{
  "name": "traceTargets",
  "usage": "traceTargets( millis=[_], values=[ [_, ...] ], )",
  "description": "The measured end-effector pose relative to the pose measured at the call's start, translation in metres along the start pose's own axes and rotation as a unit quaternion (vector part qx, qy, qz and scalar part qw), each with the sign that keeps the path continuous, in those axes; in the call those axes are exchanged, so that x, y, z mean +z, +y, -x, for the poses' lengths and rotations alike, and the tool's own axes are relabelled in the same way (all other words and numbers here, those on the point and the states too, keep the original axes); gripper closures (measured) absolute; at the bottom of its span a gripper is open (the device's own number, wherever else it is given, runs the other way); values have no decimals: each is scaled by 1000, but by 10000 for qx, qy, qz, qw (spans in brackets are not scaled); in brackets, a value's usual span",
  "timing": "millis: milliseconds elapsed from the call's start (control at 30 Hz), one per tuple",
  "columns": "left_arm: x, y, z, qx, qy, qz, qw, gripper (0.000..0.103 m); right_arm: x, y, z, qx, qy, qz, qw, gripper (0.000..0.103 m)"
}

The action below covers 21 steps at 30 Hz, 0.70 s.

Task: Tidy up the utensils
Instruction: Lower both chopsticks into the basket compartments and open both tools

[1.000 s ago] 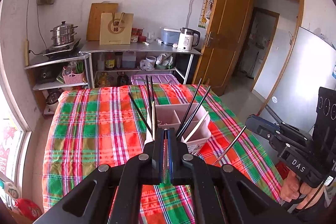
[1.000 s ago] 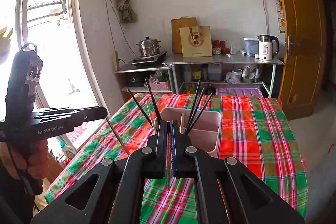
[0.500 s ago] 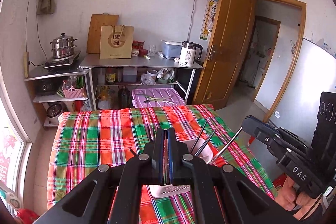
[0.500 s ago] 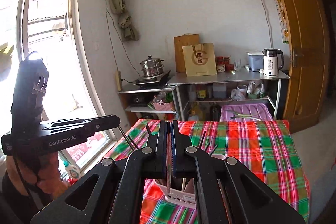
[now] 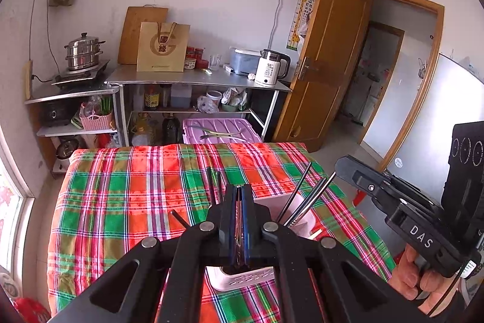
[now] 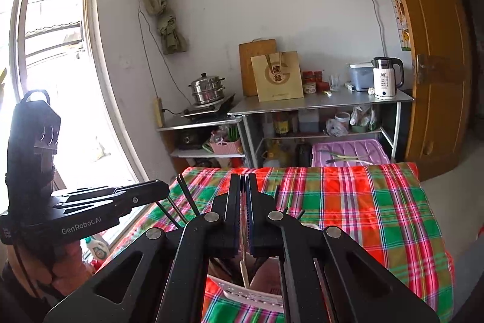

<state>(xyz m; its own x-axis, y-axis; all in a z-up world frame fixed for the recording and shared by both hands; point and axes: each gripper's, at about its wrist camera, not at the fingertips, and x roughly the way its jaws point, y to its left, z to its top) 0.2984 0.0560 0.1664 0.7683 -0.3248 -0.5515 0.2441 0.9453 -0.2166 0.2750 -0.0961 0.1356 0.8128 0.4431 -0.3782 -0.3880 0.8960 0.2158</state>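
Black left gripper (image 5: 239, 196) and right gripper (image 6: 243, 186) hover level above the pink holder (image 5: 242, 280), both pressed closed, empty.

Kettle (image 5: 271, 67) on steel shelf (image 5: 193, 79) at 12; steamer pot (image 5: 83, 52) at 10; door (image 5: 325, 50) at 2.

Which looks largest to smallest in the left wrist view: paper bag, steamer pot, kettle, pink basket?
1. paper bag
2. steamer pot
3. kettle and pink basket: they look about alike, so no ranking.
All stand far off, so true sizes may differ.
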Motion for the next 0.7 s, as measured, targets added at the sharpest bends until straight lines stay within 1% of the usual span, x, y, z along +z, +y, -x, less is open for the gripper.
traceTargets(
  millis=[233, 633, 700],
  values=[
    [-15, 0, -11, -3, 90, -54, 9999, 100, -13, -2, -10, -24, 189, -3, 9998, 100],
    [-43, 7, -39, 125, 498, -68, 9987, 100, -37, -4, -27, -50, 656, 21, 9978, 99],
    [-45, 7, -40, 122, 495, -94, 9987, 100, -40, -5, -28, -31, 687, 6, 9976, 99]
  ],
)
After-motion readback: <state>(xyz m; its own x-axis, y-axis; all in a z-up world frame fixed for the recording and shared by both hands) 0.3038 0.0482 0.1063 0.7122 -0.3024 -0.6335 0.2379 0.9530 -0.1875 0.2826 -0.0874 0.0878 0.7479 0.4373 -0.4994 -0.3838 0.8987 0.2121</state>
